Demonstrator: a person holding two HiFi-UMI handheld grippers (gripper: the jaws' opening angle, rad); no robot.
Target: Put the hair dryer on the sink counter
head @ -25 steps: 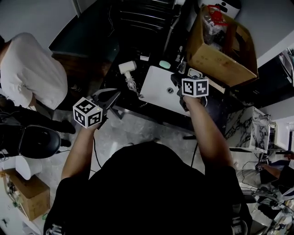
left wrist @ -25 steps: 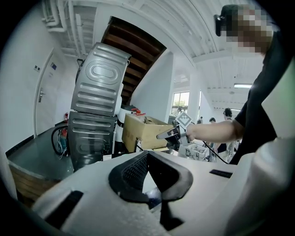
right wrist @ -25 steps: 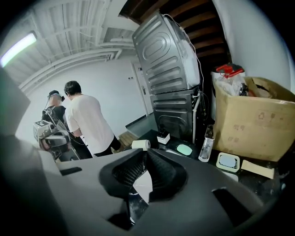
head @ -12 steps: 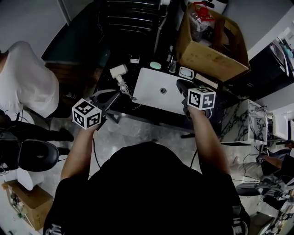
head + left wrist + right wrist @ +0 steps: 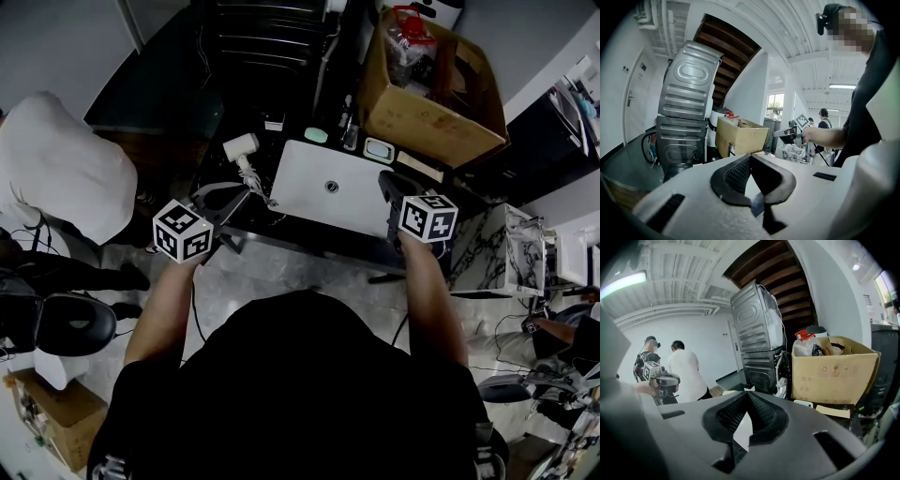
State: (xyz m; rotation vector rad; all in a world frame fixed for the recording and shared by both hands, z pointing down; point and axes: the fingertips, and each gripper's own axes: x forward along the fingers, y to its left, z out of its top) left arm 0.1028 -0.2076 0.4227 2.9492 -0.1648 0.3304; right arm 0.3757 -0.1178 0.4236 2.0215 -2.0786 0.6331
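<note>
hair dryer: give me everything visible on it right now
The hair dryer is small and off-white, plastic by its look, with a short barrel and a handle angled off it. It lies on its side on the dark counter, just left of the white sink basin. Its pale cord trails from the handle in a loose tangle toward the counter's front edge. Nothing grips it: the left gripper is shut and empty, its tips close beside the cord; contact can't be told.

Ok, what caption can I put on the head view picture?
Hair dryer lies on the dark counter, just left of the white sink.
</note>
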